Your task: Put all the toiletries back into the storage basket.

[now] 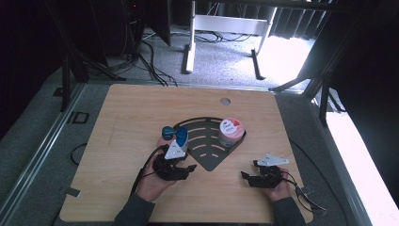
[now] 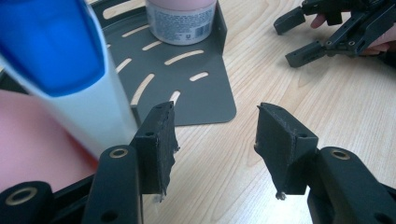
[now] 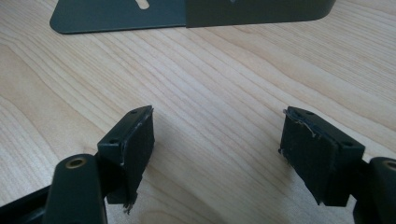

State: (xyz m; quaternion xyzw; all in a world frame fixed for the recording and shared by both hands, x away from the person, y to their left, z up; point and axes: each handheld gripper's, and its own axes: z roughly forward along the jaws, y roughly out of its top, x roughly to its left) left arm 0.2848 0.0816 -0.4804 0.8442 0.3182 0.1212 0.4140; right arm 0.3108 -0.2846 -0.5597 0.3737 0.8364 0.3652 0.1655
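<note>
A dark fan-shaped slotted tray [image 1: 207, 157] lies flat at the middle of the wooden table. A pink jar with a white lid [image 1: 230, 132] stands on its right back corner. At the tray's left edge stands a white tube with a blue cap [image 1: 181, 136], beside a dark blue-capped pink bottle [image 1: 167, 133]. My left gripper [image 1: 188, 168] is open just in front of the tube, with nothing between its fingers. In the left gripper view the tube [image 2: 65, 74] sits left of the open gripper [image 2: 215, 128]. My right gripper [image 1: 249, 169] is open over bare wood, right of the tray; its own view shows the gripper [image 3: 217, 135] holding nothing.
The table [image 1: 131, 108] has a small round hole [image 1: 225, 101] near its far edge. Cables trail from both grippers over the front of the table. In the left gripper view the right gripper [image 2: 336, 32] is at the upper right. Floor, cables and a desk frame lie beyond.
</note>
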